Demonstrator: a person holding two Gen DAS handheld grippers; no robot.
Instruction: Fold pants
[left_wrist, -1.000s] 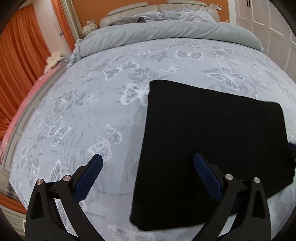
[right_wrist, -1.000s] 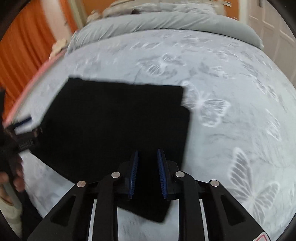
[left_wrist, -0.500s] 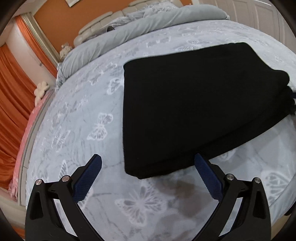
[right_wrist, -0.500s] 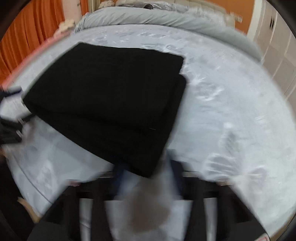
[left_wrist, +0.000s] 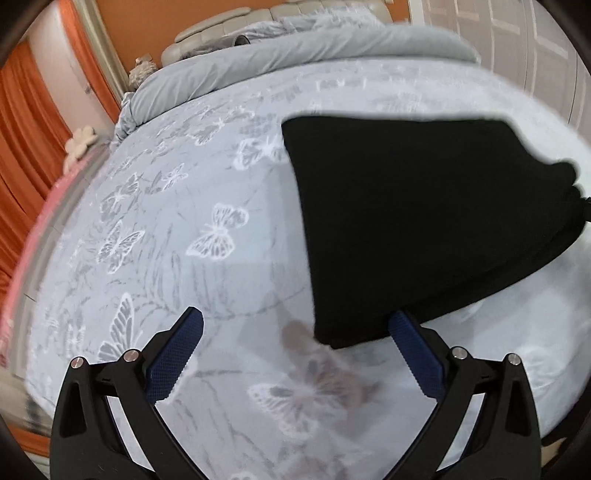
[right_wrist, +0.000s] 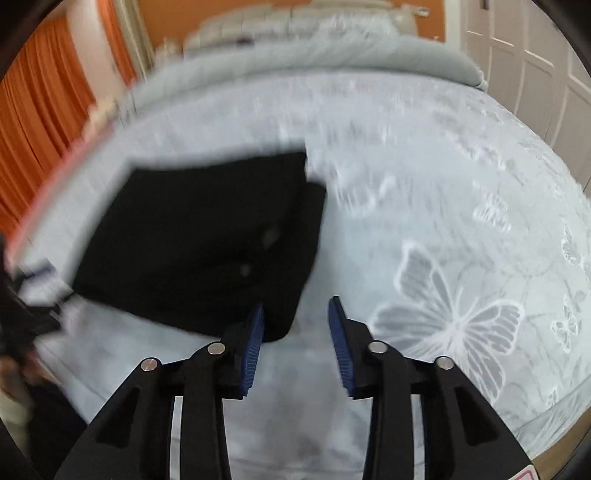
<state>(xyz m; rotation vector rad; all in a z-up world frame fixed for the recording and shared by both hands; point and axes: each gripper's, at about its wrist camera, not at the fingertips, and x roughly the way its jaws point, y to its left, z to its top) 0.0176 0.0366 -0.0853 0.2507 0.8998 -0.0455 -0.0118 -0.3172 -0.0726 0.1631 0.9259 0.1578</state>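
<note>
The black pants (left_wrist: 413, 221) lie folded into a flat rectangle on the bed with the butterfly bedspread (left_wrist: 177, 229). My left gripper (left_wrist: 295, 332) is wide open and empty, just in front of the pants' near left corner. In the right wrist view the pants (right_wrist: 207, 236) lie left of centre. My right gripper (right_wrist: 297, 321) is open and empty, its left finger at the pants' near right corner. The right wrist view is blurred by motion.
A grey duvet (left_wrist: 295, 62) is bunched at the head of the bed below a padded headboard. Orange curtains (left_wrist: 26, 147) hang on the left and white cupboard doors (right_wrist: 535, 74) stand on the right. The bedspread (right_wrist: 461, 240) stretches right of the pants.
My right gripper was shut over the pants' near edge, has opened and drawn back off them. The left gripper stayed open and shifted left of the pants.
</note>
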